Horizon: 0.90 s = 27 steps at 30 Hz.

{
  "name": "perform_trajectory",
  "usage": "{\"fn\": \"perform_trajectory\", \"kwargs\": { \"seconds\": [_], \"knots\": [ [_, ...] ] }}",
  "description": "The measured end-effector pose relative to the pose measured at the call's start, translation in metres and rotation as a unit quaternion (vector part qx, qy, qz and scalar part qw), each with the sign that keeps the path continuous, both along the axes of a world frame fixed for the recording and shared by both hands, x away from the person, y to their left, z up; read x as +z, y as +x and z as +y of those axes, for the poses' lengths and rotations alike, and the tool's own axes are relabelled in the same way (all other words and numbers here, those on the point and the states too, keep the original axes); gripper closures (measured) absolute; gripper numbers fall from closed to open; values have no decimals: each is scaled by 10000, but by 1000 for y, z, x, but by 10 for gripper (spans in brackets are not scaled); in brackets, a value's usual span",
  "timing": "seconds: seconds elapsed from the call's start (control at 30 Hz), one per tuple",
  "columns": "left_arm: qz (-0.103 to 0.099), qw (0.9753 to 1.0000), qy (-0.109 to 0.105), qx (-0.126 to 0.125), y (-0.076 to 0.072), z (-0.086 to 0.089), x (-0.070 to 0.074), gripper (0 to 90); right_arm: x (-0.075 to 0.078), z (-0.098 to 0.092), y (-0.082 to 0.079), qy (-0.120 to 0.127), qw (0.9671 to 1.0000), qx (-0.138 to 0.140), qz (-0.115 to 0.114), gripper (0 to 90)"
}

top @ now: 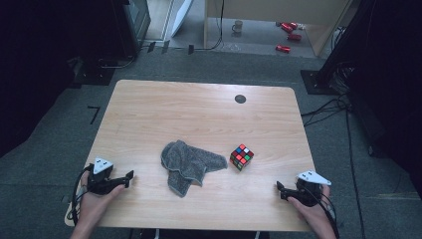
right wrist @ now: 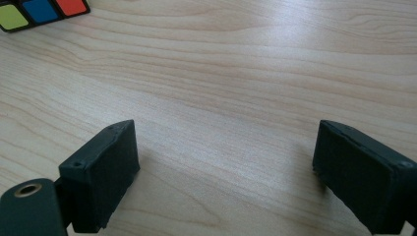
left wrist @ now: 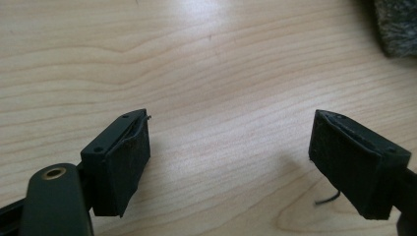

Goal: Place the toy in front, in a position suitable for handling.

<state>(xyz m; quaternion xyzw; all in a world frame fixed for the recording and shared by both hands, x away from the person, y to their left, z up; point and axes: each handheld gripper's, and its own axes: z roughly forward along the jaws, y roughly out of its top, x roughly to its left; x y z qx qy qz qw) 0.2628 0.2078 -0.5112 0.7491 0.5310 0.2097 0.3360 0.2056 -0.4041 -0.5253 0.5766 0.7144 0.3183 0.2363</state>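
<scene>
A crumpled grey cloth lies near the middle of the wooden table. Just to its right sits a colourful puzzle cube. My left gripper rests at the table's front left, open, its jaws wide apart over bare wood; a corner of the cloth shows at the top right of the left gripper view. My right gripper rests at the front right, open with nothing between its jaws. The cube's edge sits at the top left of the right gripper view.
A small black round mark sits near the table's far edge. Grey carpet surrounds the table, with cables at the right. A mug and red cans lie on the floor beyond.
</scene>
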Motion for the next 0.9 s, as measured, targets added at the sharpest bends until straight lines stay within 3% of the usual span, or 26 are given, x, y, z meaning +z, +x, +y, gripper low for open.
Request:
{"fn": "perform_trajectory", "kwargs": {
  "seconds": [0.07, 0.23, 0.4, 0.5, 0.67, 0.9],
  "knots": [
    [-53, 10000, -4, 1, 0, -1, 1, 181, 0, 0, 0, 4, 10000, 0, 1, 95],
    [-186, 9992, -303, -179, 6, -17, 11, 182, 0, 0, 1, 2, 10000, -30, 2, 96],
    [-247, 9983, -299, -442, 8, -36, 17, 181, 0, 2, 2, 8, 9999, -102, 4, 96],
    [-191, 9962, -420, -742, 12, -57, 19, 181, 0, 2, 2, -2, 9999, -135, -1, 99],
    [-141, 9927, -444, -1112, 15, -86, 20, 181, 1, 3, 3, -6, 9998, -200, 18, 102],
    [-144, 9896, -380, -1379, 21, -117, 20, 180, 7, 5, 4, 47, 9994, -325, -79, 130]
  ]
}}
